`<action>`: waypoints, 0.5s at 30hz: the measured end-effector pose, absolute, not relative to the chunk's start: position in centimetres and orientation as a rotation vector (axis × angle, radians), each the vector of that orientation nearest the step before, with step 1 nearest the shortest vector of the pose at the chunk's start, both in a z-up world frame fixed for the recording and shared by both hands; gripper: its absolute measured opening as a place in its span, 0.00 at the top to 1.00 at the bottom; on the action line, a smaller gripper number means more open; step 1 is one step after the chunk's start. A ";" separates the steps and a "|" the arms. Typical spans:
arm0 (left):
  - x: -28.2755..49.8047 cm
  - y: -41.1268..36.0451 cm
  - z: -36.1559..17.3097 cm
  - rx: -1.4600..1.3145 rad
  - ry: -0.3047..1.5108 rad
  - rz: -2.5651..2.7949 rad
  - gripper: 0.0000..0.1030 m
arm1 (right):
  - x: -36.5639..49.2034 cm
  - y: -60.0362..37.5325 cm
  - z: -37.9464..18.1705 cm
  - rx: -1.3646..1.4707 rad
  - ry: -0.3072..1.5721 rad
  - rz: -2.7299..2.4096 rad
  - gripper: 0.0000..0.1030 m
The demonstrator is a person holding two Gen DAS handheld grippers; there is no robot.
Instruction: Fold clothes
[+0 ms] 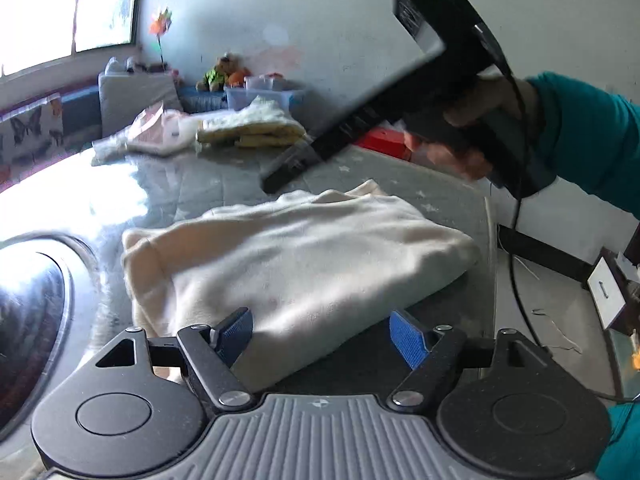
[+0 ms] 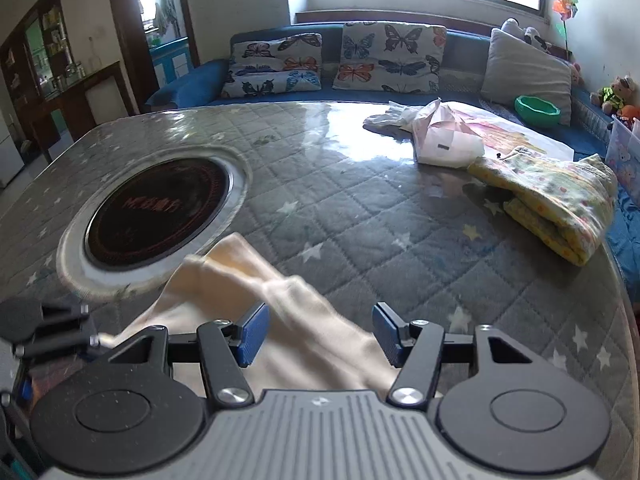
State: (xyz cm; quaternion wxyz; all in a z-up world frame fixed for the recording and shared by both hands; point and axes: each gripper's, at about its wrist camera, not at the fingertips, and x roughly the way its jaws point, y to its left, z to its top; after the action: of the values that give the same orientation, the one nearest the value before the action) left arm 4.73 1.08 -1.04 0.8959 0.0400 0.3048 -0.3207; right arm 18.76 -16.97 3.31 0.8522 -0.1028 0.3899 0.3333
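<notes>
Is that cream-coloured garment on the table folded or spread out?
Folded: the cream garment lies as a compact, layered bundle with doubled edges.

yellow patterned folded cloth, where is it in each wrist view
Left wrist view: the yellow patterned folded cloth lies far back on the table, upper centre, beyond the cream garment.
Right wrist view: the same cloth lies at the right, by the table's edge.
Shared landmark: the round dark inset in the table, at the left in both views.
</notes>
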 end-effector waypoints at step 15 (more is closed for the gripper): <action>4.0 3.9 0.7 -0.063 0.627 -0.460 0.00 | 7.4 -22.3 1.8 -0.077 0.723 0.517 0.12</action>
State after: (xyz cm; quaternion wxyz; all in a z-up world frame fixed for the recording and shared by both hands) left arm 3.98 3.94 0.65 0.9249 -0.0308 0.3055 -0.2244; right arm 7.40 -22.32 1.76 0.9021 -0.0371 0.3497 0.2500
